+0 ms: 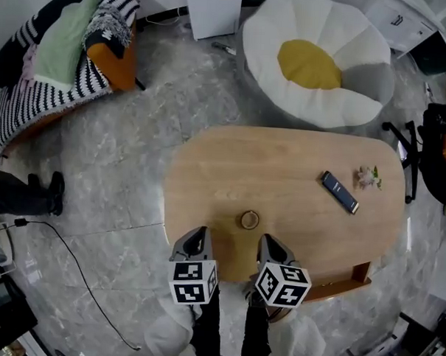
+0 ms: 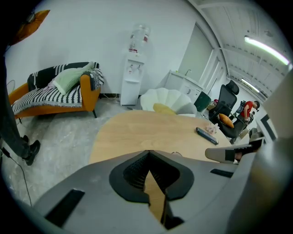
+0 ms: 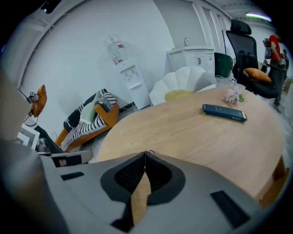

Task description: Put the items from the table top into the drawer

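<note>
Marble-floored room, rounded wooden tabletop (image 1: 283,161). Small ring (image 1: 250,220) by near edge; dark phone (image 1: 340,192) and flower sprig (image 1: 368,178) toward right edge. Over near edge: left gripper (image 1: 198,237), right gripper (image 1: 272,243), jaws pressed together, empty. Advice: wooden part (image 1: 351,281) under near-right corner probably drawer; open it first, spread jaws before ring.

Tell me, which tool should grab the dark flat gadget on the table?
Probably the right tool: the dark flat gadget lies on its side of the table, while the left tool is farther away. Both are shut.
</note>
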`<state>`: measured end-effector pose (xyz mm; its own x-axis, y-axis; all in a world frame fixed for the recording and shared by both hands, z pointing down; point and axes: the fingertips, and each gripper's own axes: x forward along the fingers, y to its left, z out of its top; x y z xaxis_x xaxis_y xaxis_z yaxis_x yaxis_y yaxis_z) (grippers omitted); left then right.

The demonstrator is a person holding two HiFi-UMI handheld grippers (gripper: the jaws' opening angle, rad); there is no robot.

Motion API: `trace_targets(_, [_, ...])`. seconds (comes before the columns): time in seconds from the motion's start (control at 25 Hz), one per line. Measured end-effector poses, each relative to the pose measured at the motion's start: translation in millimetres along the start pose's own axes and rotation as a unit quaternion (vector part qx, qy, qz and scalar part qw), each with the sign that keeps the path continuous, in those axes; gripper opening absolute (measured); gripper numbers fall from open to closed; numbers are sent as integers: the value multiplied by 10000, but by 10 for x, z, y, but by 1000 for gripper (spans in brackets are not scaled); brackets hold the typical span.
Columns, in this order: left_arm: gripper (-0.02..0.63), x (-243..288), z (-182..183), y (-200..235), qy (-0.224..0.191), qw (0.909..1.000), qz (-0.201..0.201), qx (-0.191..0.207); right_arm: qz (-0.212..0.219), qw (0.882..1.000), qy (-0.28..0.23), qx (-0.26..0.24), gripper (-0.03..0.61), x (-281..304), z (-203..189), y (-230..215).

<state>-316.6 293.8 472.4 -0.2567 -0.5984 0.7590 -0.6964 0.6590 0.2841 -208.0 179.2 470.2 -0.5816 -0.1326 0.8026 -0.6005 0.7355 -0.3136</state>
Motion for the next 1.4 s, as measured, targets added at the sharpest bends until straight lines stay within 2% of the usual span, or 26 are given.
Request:
trace_targets(0.48, [-5,588,-524,17,251,9996,61,-94,-131,9999,-6,94,61,426,-272,-339])
trace_targets(0.84, [-6,699,-499,-89,353,9993,-1,-101,-70,9999,97,106,61,481,-274,-349])
trace_targets(1.12, [-6,727,-458,-85,367,9993,8,-106,218,9992,-50,324,63,549,-141,-271])
trace_targets(1.4, [-6,732,-461,-59,388,9991,34,-151,143,9997,95,198,69,636,-199,-251])
